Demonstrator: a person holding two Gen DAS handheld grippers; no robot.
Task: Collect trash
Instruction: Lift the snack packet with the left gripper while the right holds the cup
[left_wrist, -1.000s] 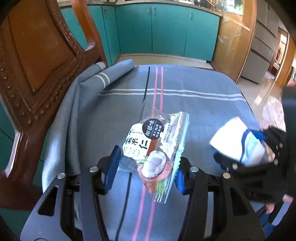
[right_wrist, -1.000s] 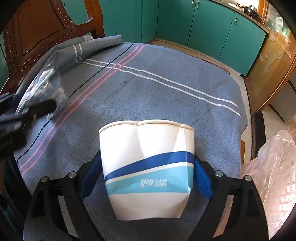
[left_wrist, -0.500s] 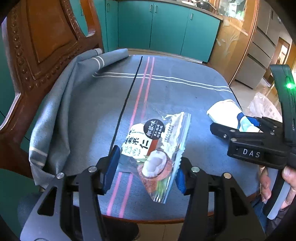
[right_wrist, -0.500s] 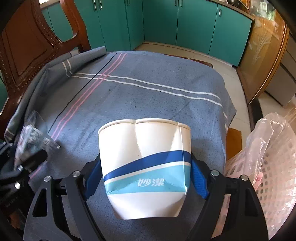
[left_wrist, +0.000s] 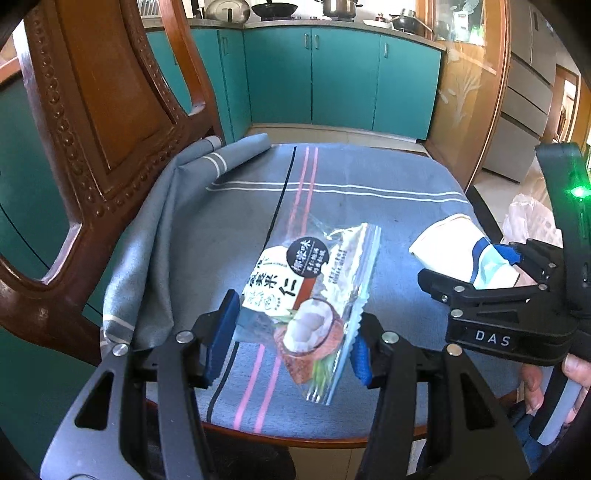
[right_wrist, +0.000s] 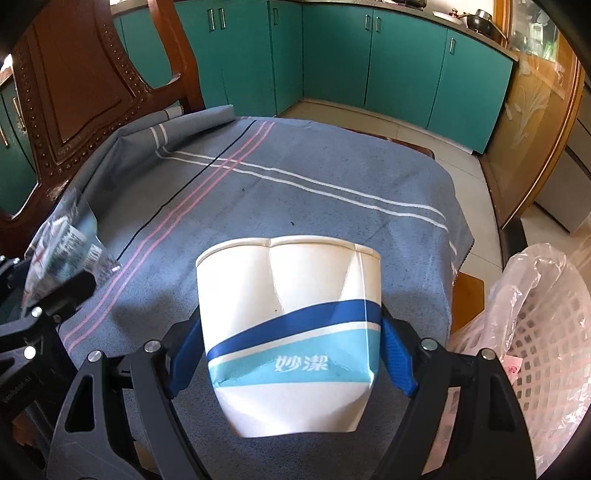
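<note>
Both pieces in hand — left tool (left_wrist: 291, 341) clamped on snack wrapper (left_wrist: 314, 295), right tool (right_wrist: 291, 362) squeezing crushed paper cup (right_wrist: 291, 332). Carry step. Next, probably: swing across to lined basket (right_wrist: 546, 332) beside surface (right_wrist: 332, 192) — release over its mouth.

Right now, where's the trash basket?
Right wrist view, far right: the white lattice basket lined with a clear plastic bag stands on the floor beside the table's right edge, just right of the held paper cup.

Basket (right_wrist: 546, 332) cut off by frame edge; contents unclear.
</note>
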